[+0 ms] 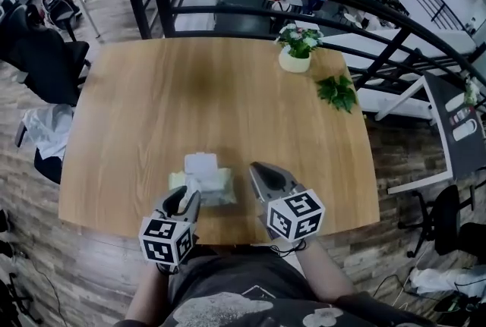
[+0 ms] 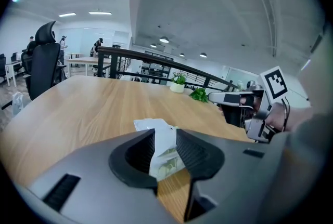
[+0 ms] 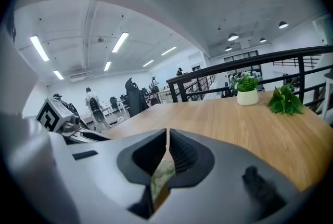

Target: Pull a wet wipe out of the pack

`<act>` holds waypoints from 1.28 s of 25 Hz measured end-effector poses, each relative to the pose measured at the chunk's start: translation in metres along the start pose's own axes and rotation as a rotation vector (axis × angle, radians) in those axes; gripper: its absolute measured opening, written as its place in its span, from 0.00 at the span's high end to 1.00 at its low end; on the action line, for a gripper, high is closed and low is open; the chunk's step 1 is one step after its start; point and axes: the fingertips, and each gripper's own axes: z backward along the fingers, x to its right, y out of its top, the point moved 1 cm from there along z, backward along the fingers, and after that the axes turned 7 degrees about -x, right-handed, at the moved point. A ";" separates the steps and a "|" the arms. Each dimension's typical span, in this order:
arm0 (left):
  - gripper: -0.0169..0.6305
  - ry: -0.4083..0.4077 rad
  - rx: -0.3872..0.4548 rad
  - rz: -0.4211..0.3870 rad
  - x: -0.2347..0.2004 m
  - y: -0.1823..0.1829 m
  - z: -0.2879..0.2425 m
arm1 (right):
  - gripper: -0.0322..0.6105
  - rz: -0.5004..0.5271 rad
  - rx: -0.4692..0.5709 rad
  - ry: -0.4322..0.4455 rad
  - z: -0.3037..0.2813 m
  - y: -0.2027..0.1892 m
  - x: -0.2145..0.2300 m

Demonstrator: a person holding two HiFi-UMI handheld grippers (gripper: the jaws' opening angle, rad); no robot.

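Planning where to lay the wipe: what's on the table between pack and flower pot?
Nothing: the head view shows bare table between pack and pot.

One camera rides on the person's head and looks steeply down on the table [image 1: 228, 98]. The left gripper [image 1: 191, 189] and right gripper [image 1: 257, 168] sit close under it, at the bottom of its picture.

The left gripper view looks from low behind its own jaws, out across the tabletop, with the right gripper [image 2: 218, 97] off to its right. The right gripper view faces much the same way, with the left gripper [image 3: 99, 137] off to its left.

All three views share the wipe pack [image 1: 206, 183] [image 2: 166, 158] [image 3: 162, 176] right by the jaws. They also share the potted plant [image 1: 298, 46] [image 2: 178, 81] [image 3: 246, 89] far ahead of both grippers.
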 end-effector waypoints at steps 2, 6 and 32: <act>0.77 0.022 0.003 -0.003 0.003 -0.003 -0.001 | 0.90 0.010 -0.008 0.022 0.000 -0.002 0.000; 0.70 0.072 0.001 -0.041 0.011 -0.006 -0.004 | 0.90 0.018 -0.024 0.057 0.003 -0.009 0.000; 0.95 0.251 0.016 -0.044 -0.013 -0.005 -0.004 | 0.90 0.074 -0.119 0.144 -0.006 -0.032 -0.025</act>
